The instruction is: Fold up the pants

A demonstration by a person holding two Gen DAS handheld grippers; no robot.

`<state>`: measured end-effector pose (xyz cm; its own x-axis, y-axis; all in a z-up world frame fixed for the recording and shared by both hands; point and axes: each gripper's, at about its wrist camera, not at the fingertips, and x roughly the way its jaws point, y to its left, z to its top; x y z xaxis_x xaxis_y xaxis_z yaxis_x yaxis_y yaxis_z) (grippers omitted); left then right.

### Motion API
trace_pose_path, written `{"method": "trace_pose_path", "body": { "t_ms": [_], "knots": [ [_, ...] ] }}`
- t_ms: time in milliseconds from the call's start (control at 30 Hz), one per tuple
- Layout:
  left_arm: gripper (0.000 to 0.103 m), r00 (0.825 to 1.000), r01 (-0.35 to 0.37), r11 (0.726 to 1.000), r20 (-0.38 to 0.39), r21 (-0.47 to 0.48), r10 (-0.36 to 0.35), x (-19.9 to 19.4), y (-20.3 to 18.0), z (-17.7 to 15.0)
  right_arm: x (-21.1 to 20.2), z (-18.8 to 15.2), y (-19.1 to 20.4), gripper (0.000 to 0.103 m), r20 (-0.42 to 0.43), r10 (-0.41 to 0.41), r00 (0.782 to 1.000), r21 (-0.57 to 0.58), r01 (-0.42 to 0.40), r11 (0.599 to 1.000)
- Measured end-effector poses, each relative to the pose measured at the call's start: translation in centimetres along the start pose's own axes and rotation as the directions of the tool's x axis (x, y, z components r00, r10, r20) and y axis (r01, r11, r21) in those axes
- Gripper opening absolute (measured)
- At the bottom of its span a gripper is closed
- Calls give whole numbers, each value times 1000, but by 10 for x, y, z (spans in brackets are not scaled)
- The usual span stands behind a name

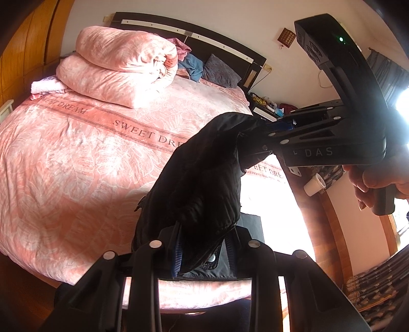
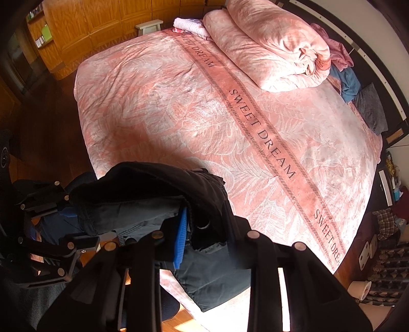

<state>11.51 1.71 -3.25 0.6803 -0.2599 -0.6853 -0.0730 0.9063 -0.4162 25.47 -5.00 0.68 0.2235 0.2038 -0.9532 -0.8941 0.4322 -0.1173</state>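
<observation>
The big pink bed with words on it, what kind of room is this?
Most likely a bedroom in a home. A wide bed has a pink cover, a folded duvet lies by the dark headboard, and wooden wardrobe doors line the wall.

A home bedroom — a wide bed (image 2: 179,107) under a pink "SWEET DREAM" bedspread (image 1: 76,153) fills both views. At its head, a dark headboard (image 1: 204,38), a rolled pink duvet (image 1: 120,69), a grey cushion (image 1: 221,71). Beyond the bed's far side — wooden wardrobe doors (image 2: 102,23); beside its head, a cluttered nightstand (image 1: 265,106).
</observation>
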Motion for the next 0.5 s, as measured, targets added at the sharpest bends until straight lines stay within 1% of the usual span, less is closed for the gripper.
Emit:
{"method": "trace_pose_path", "body": {
  "t_ms": [267, 500],
  "knots": [
    [28, 1000, 9, 999, -12, 40, -8, 10, -22, -3, 2, -16, -14, 24, -7, -11, 1000, -4, 10, 1000],
    [28, 999, 22, 998, -30, 67, -20, 21, -38, -5, 5, -29, -21, 23, -15, -39, 999, -39, 39, 999]
  ]
}}
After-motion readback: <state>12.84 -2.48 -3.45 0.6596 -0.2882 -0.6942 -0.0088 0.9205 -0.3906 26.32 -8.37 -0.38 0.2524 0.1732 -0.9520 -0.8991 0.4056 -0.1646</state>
